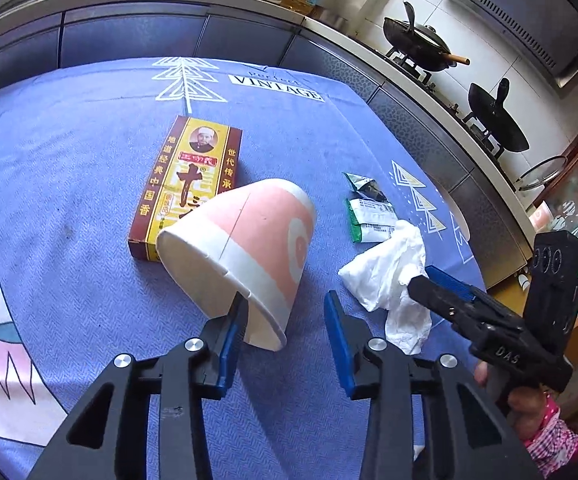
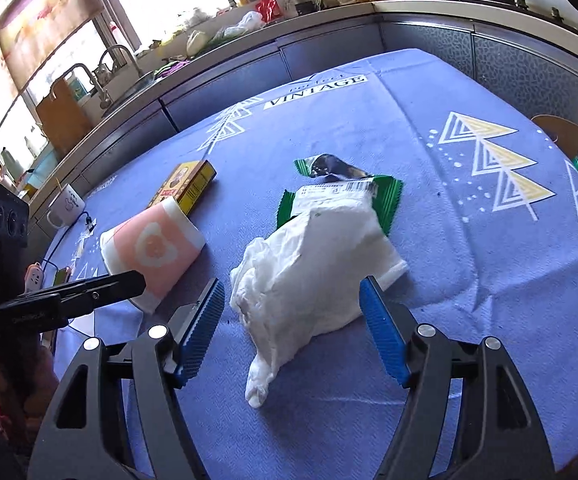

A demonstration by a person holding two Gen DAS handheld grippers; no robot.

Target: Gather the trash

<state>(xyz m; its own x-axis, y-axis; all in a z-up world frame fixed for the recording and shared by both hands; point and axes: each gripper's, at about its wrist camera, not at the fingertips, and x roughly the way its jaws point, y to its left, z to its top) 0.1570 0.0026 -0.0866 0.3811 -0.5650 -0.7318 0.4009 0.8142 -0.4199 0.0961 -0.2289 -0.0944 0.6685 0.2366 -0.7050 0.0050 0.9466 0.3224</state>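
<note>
So there are four bits of trash on the table with the blue patterned cloth (image 2: 449,240), all bunched around the middle of both views.

The pink-and-white paper cup (image 1: 245,256) lies tipped on its side, centre of the left wrist view, leaning against the red-and-yellow cardboard box (image 1: 187,184) behind it. The left gripper (image 1: 285,312) is released: its left pad sits right at the cup's rim, the right pad is clear of it, nothing pinched. The cup looks light and thin-walled, so I'd guess it crushes or rolls away if squeezed hard. The rolled rim seems the stiffest spot; one finger inside and one outside is probably the safest hold.

The crumpled white paper tissue (image 2: 313,276) sits centre of the right wrist view, partly covering the green-and-white plastic snack wrapper (image 2: 341,196) above it. The right gripper (image 2: 291,304) is spread wide with the tissue lying between its pads, not clenched on it. The tissue should weigh next to nothing and squash flat, so any pinch through the thick bunched middle should work. Grabbing only the thin tail at the bottom might tear it.

The wrapper looks slick and flat, likely the fiddliest one. The box is rigid; I'd take it across its narrow sides.
</note>
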